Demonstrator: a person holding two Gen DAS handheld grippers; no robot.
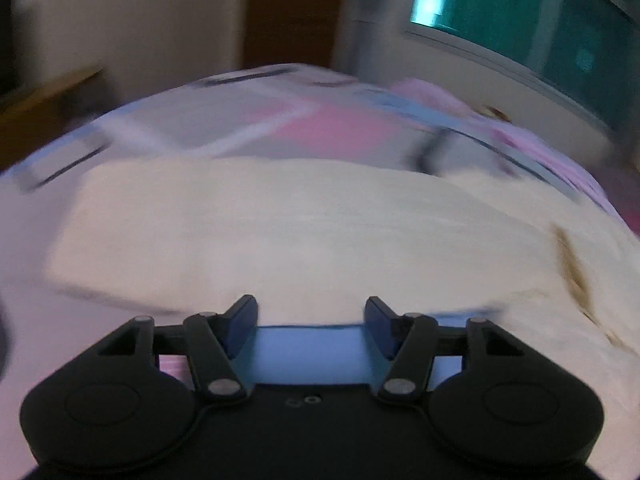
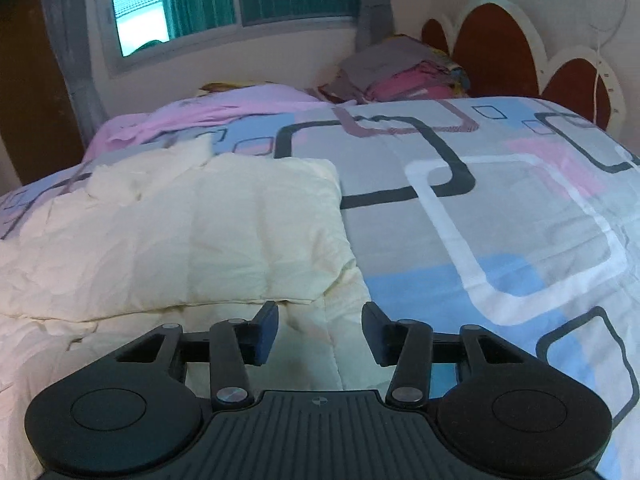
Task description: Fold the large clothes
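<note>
Through the left wrist camera, which is badly smeared, I see my left tongs [image 1: 311,322] standing partly apart with nothing between the pads, hanging just short of the near edge of the cream garment [image 1: 280,232]. That garment lies spread on the patterned bedspread [image 1: 248,120], which shows beyond it toward the window [image 1: 520,20]. Through the right wrist camera, which is sharp, my right tongs [image 2: 320,330] are likewise partly apart and empty, poised over the garment's near right edge, where cream cloth meets bedspread. From here the garment looks already doubled over once, an upper layer lying on a lower one, its right border straight. A pile of other clothes [image 2: 400,76] sits well beyond the garment, near the headboard [image 2: 500,52]. I judge I am between folds, choosing new hold points. Next, each pair of tongs must drop onto the near edge, pinch both layers, then carry them across evenly.
</note>
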